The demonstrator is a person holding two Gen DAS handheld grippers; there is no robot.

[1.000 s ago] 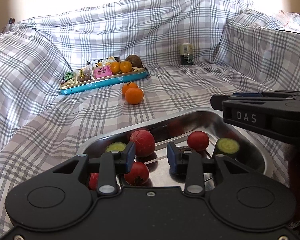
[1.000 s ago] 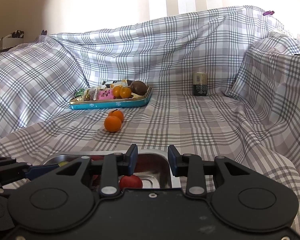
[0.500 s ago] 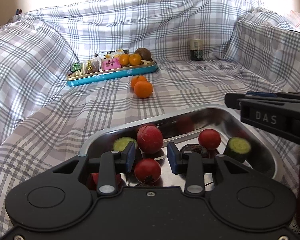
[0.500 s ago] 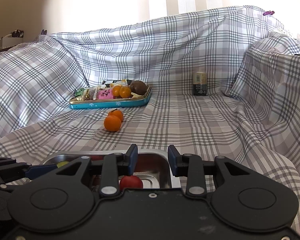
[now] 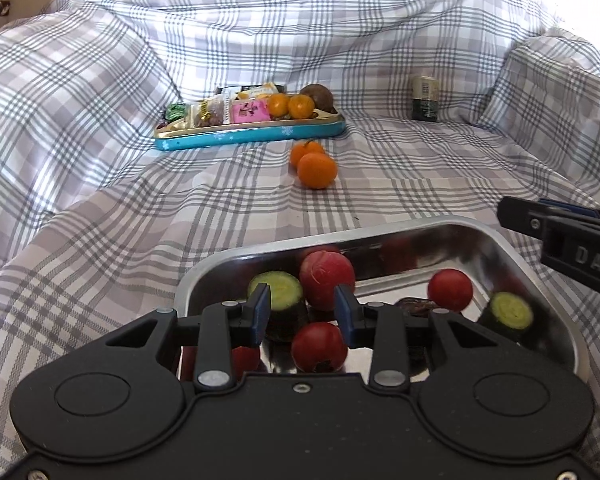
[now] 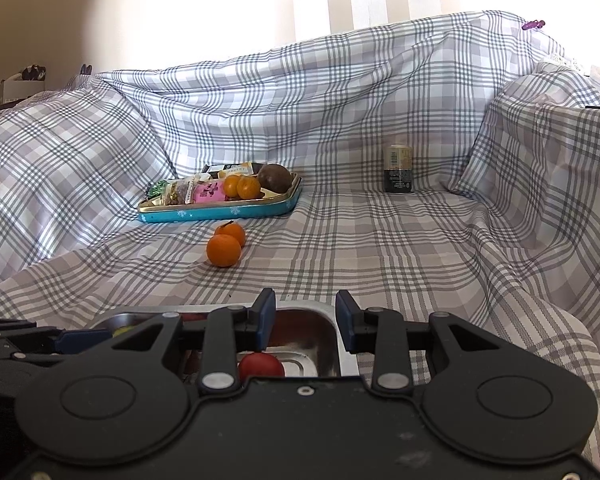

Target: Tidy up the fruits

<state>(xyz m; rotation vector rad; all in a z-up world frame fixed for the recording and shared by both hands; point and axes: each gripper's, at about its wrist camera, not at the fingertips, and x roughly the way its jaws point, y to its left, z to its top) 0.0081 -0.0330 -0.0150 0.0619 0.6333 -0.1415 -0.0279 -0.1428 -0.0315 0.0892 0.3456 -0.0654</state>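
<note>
A steel tray [image 5: 380, 232] lies close in front on the checked cloth. It holds three red round fruits [image 5: 326, 280] and two green cucumber pieces [image 5: 278, 290]. My left gripper [image 5: 302, 310] hovers over the tray's near side, open, with nothing between its fingers. My right gripper [image 6: 306, 316] is at the tray's right end [image 6: 320, 316], jaws narrow and empty, a red fruit [image 6: 260, 365] below them. It also shows from the side in the left wrist view [image 5: 560, 236]. Two loose oranges [image 5: 317, 170] rest on the cloth beyond the tray.
A teal tin tray [image 5: 252, 136] further back carries snack packets, two small oranges [image 5: 290, 105] and a brown fruit [image 5: 318, 96]. A dark can [image 5: 425, 98] stands at the back right. The cloth rises in folds behind and on both sides.
The left wrist view has rolled and shifted a little, so the steel tray and oranges now sit further right in it. The right gripper has not moved.
</note>
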